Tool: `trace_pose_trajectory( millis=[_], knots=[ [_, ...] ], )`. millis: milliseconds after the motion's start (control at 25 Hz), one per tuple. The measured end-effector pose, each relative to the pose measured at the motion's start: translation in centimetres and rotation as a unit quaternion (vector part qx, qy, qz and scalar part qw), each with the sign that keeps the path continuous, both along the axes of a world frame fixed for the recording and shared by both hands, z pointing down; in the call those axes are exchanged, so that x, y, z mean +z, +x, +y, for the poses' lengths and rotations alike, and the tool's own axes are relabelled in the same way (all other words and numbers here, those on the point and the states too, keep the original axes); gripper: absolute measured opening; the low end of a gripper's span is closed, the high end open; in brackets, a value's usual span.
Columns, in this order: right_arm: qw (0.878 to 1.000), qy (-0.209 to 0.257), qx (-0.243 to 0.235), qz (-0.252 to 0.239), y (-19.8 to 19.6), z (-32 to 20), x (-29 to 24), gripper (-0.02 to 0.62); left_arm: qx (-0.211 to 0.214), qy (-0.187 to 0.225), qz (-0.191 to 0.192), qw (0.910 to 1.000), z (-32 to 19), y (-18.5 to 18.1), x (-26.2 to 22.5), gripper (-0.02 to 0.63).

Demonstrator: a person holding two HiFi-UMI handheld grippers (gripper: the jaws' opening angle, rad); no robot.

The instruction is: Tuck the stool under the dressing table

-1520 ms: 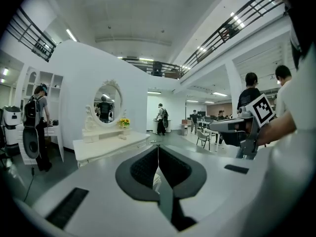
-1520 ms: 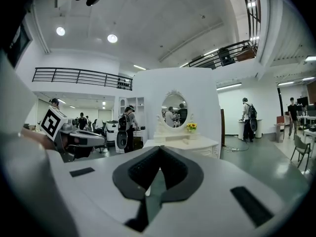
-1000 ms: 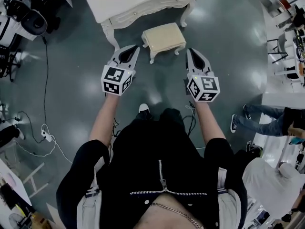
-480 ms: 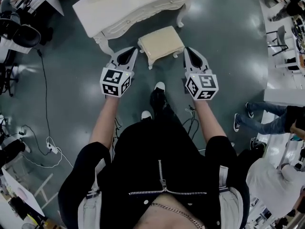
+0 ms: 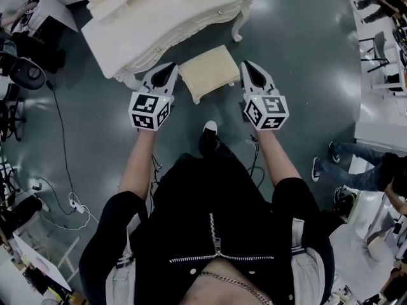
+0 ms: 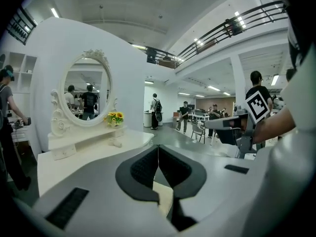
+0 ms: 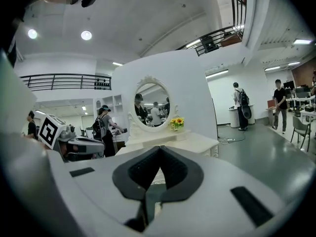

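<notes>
Both arms stretched forward, elbows nearly straight, forearms bare below black sleeves. Left forearm (image 5: 137, 164) runs up toward 11 o'clock, right forearm (image 5: 277, 161) toward 1 o'clock. Left tongs (image 5: 172, 66) point to about 1 o'clock, right tongs (image 5: 245, 64) to about 11, so the tips lean slightly inward. Both sit at the same height in the head view, well apart. Marker cubes ride at the wrists: left cube (image 5: 151, 110), right cube (image 5: 266, 112). Each pair's jaws are pressed together with nothing between, aimed near level.
</notes>
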State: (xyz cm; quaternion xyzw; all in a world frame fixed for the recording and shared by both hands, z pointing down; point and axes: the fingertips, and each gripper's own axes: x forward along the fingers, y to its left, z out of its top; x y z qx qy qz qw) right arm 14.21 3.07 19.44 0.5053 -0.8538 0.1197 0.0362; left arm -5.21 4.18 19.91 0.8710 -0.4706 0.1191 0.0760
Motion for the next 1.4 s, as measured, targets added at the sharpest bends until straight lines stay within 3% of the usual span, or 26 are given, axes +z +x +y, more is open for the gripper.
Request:
trace_pose_trajectory(
  millis=[280,640,920,1240,1400],
  knots=[
    [0.999,-0.046,0.002,-0.019,1.0,-6.6,3.7,0.006,0.001,-0.025,-0.005,0.9997,-5.4,0.9,2.6,0.021],
    [0.996,-0.083,0.021,-0.022,1.5,-8.6,7.4,0.005,0.024,-0.047,-0.004,0.9986,-8.8,1.8,5.2,0.021],
    [0.987,-0.15,0.036,-0.04,2.0,-7.9,13.5,0.017,0.058,-0.082,-0.011,0.9948,-10.3,2.9,9.4,0.021],
    [0.96,-0.249,0.072,-0.106,1.7,-7.2,23.6,0.18,0.084,-0.116,-0.022,0.9894,-12.0,3.6,14.7,0.021],
    [0.933,-0.305,0.115,-0.151,1.9,-6.6,29.6,0.262,0.086,-0.135,-0.024,0.9868,-12.4,3.2,17.6,0.021]
  ],
)
